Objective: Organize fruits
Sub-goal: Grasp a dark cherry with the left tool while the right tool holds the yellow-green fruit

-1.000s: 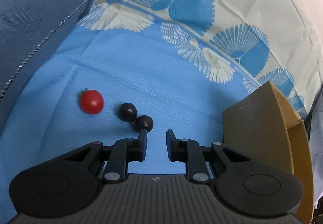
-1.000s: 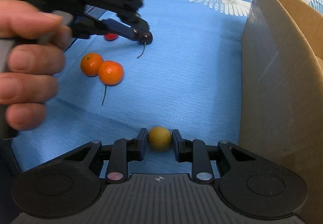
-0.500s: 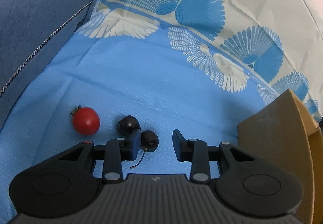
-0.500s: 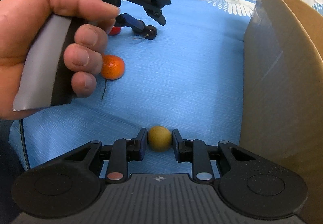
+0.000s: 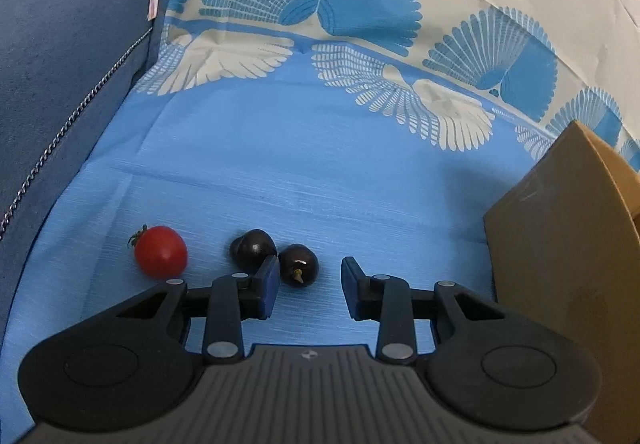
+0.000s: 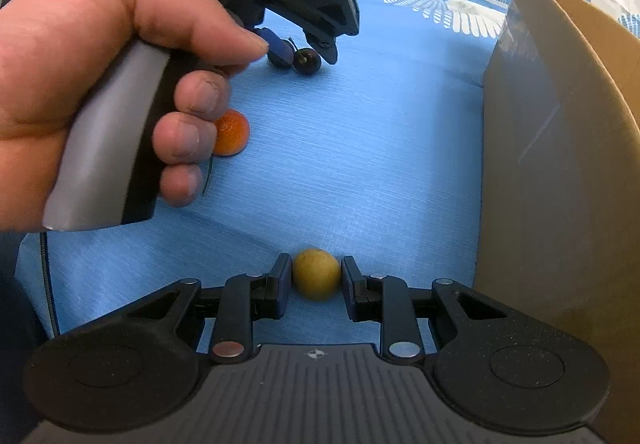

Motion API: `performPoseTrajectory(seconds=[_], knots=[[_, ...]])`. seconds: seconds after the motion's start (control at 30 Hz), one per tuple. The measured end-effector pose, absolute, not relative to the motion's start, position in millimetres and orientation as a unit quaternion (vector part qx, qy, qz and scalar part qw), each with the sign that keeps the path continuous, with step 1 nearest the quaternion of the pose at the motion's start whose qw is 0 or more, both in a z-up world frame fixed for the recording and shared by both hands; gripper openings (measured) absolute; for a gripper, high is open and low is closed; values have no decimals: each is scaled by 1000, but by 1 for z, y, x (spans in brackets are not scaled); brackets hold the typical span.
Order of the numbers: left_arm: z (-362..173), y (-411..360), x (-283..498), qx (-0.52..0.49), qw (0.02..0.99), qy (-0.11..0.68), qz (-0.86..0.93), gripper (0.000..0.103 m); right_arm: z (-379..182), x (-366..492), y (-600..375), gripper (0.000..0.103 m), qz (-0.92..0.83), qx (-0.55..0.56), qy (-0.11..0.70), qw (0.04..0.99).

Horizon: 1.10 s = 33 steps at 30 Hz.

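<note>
In the left wrist view, my left gripper (image 5: 310, 268) stands open low over the blue cloth. A dark cherry (image 5: 298, 265) lies between its fingers, against the left pad and apart from the right one. A second dark cherry (image 5: 253, 249) sits just behind the left finger, with a red cherry tomato (image 5: 161, 252) further left. In the right wrist view, my right gripper (image 6: 316, 276) is shut on a small yellow-green round fruit (image 6: 316, 274). A hand (image 6: 120, 64) holds the left gripper (image 6: 306, 54) around the cherry (image 6: 307, 61).
A tall cardboard box (image 5: 560, 252) (image 6: 560, 164) stands at the right, close to both grippers. An orange fruit (image 6: 231, 132) lies partly behind the hand's fingers. A dark blue cushion (image 5: 60, 84) borders the cloth on the left. Patterned cloth (image 5: 320, 4) lies at the back.
The left gripper's jaws widened and it shifted forward, so the stemmed cherry now lies between its fingers, not at the left fingertip. The hand covers one orange. The right gripper kept still.
</note>
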State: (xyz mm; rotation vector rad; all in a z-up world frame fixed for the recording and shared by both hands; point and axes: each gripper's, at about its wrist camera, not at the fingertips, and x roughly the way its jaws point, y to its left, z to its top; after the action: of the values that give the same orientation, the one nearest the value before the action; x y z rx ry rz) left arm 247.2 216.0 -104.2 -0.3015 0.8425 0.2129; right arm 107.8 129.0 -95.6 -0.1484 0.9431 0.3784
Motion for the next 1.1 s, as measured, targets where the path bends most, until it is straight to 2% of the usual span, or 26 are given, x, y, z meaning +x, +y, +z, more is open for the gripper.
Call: performPoseTrajectory(seconds=[0.1, 0.13, 0.17, 0.23, 0.43, 0.5, 0.57, 0.63, 0.73, 0.87, 1.1], knots=[[-104, 216, 247, -143, 896, 407, 102, 38, -96, 108, 129, 28, 181, -72, 450, 872], [-104, 216, 246, -142, 896, 408, 102, 33, -96, 108, 129, 28, 181, -73, 449, 872], [-103, 217, 246, -140, 896, 408, 106, 22, -95, 108, 129, 28, 181, -73, 449, 872], [-100, 220, 243, -150, 895, 405, 108, 11, -95, 108, 129, 28, 179, -70, 449, 873], [-92, 237, 231, -220, 884, 400, 103, 10, -90, 108, 125, 27, 175, -53, 440, 879], [-95, 251, 226, -273, 869, 399, 106, 15, -91, 107, 126, 27, 176, -54, 443, 877], [-100, 266, 222, -328, 851, 394, 115, 31, -93, 107, 127, 28, 176, -56, 448, 875], [-103, 275, 220, -356, 840, 391, 125, 41, -92, 106, 127, 28, 177, -58, 447, 875], [-105, 276, 224, -359, 835, 397, 124, 42, -92, 106, 127, 28, 179, -56, 449, 874], [-102, 260, 235, -315, 855, 397, 108, 49, -93, 107, 127, 28, 179, -56, 450, 873], [-105, 235, 253, -253, 882, 386, 96, 49, -93, 109, 128, 28, 182, -57, 450, 872]])
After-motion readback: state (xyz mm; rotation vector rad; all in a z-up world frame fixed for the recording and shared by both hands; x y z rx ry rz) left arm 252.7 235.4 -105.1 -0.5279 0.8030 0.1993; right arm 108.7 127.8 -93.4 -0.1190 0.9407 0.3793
